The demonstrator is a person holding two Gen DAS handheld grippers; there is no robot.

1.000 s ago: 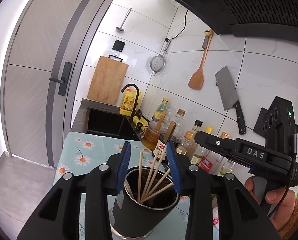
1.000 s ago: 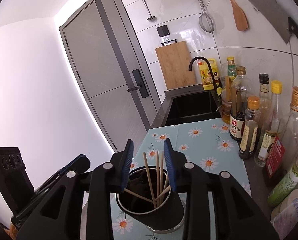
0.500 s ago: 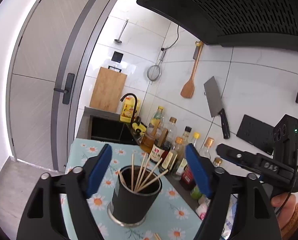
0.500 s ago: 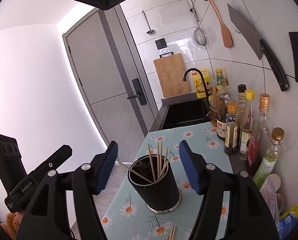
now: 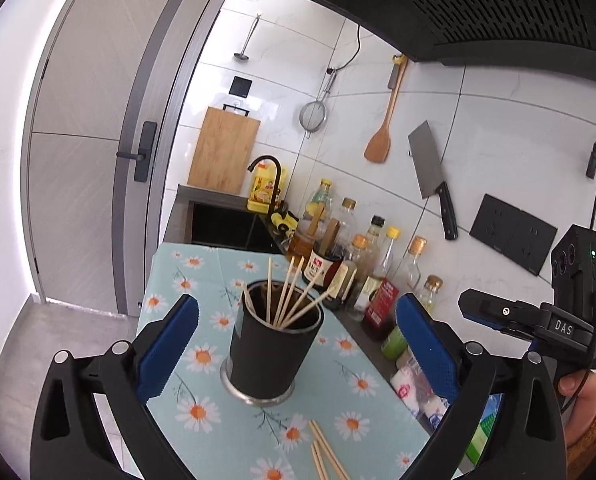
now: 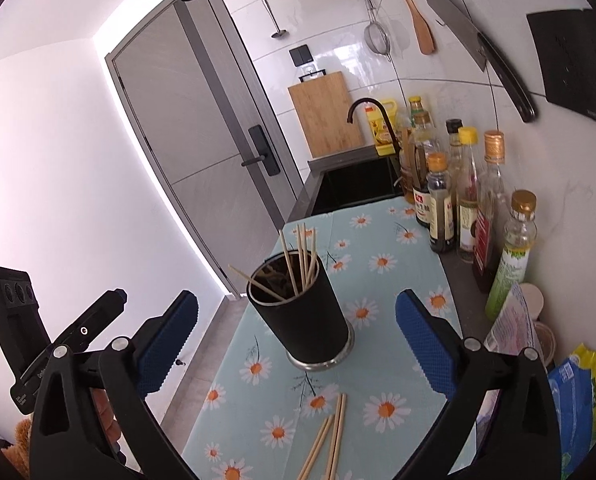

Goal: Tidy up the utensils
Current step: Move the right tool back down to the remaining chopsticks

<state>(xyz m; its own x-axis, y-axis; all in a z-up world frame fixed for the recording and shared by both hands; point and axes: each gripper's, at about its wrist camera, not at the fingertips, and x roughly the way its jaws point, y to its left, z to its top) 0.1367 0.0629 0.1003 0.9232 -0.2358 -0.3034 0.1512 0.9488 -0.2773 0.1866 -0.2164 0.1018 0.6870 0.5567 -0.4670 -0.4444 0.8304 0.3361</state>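
Note:
A black utensil holder (image 5: 271, 354) with a metal base stands on the daisy-print cloth (image 5: 185, 276), with several wooden chopsticks (image 5: 285, 296) upright in it. My left gripper (image 5: 296, 300) is drawn back from it, its jaws opening wide, the blue pads (image 5: 165, 352) well clear of the holder's sides. My right gripper (image 6: 296, 297) faces the same holder (image 6: 310, 312) from the other side, its jaws opening too, with nothing gripped. A few loose chopsticks (image 6: 330, 440) lie on the cloth in front of the holder.
Several sauce and oil bottles (image 6: 466, 200) line the tiled wall on the right. A black sink (image 5: 225, 224) with a tap lies beyond the cloth. Packets (image 6: 578, 392) sit at the near right. The counter's left edge drops to the floor by the door.
Both grippers have backed away from the holder and their jaws have spread from narrow to wide. The loose chopsticks on the cloth have come into view.

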